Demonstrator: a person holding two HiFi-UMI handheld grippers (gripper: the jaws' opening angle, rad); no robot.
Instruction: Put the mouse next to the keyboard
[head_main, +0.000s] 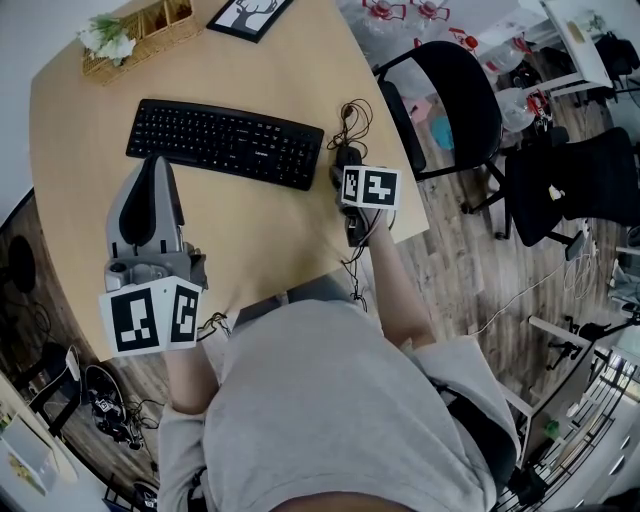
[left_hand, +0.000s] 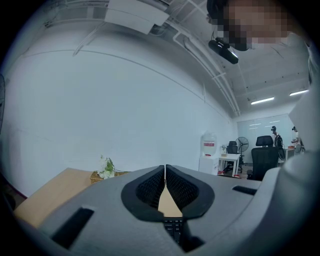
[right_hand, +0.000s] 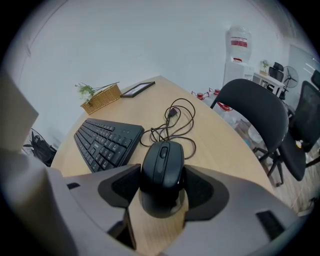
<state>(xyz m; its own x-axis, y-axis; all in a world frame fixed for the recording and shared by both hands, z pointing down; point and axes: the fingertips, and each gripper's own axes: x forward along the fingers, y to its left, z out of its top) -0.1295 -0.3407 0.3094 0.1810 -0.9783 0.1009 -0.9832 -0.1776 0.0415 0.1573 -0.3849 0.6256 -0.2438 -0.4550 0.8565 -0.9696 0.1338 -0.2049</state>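
A black wired mouse (right_hand: 162, 160) sits between the jaws of my right gripper (right_hand: 161, 181), both pads pressed to its sides. In the head view the mouse (head_main: 348, 156) lies just off the right end of the black keyboard (head_main: 225, 142), half hidden by the right gripper (head_main: 346, 172) and its marker cube. Whether the mouse rests on the table or hangs just above it, I cannot tell. Its cable (right_hand: 175, 122) lies coiled beyond it. My left gripper (head_main: 156, 166) hovers in front of the keyboard's left half, shut and empty, its jaws (left_hand: 165, 168) meeting in a thin line.
A wicker basket with white flowers (head_main: 140, 35) and a picture frame (head_main: 248, 15) stand at the far side of the wooden table (head_main: 270, 235). A black office chair (head_main: 450, 100) stands close by the table's right edge. The person's torso fills the near edge.
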